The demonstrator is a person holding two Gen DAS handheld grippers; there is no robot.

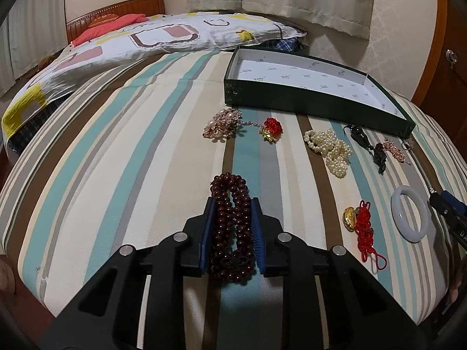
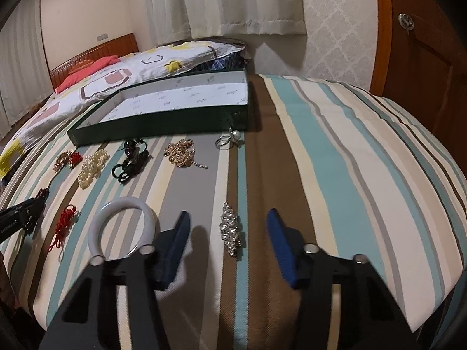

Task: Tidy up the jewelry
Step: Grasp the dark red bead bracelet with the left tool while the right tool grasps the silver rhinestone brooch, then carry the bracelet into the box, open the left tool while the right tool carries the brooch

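Note:
My left gripper [image 1: 232,204] is shut on a dark red bead bracelet [image 1: 230,221] that lies on the striped bedspread. My right gripper [image 2: 229,218] is open, its fingers on either side of a silver rhinestone brooch [image 2: 231,230]. A white jade bangle [image 2: 124,224] lies just left of the right gripper; it also shows in the left wrist view [image 1: 410,217]. An empty green box with a white lining [image 1: 315,87] sits at the back; it also shows in the right wrist view [image 2: 163,108].
On the bedspread lie a gold flower brooch [image 1: 221,124], a red knot charm [image 1: 271,129], a pearl strand [image 1: 329,150], a black bead pendant [image 1: 367,145], a red knot with a gold coin [image 1: 362,227], a gold filigree piece [image 2: 181,151] and a pearl ring [image 2: 230,140]. A quilt [image 1: 146,38] lies beyond.

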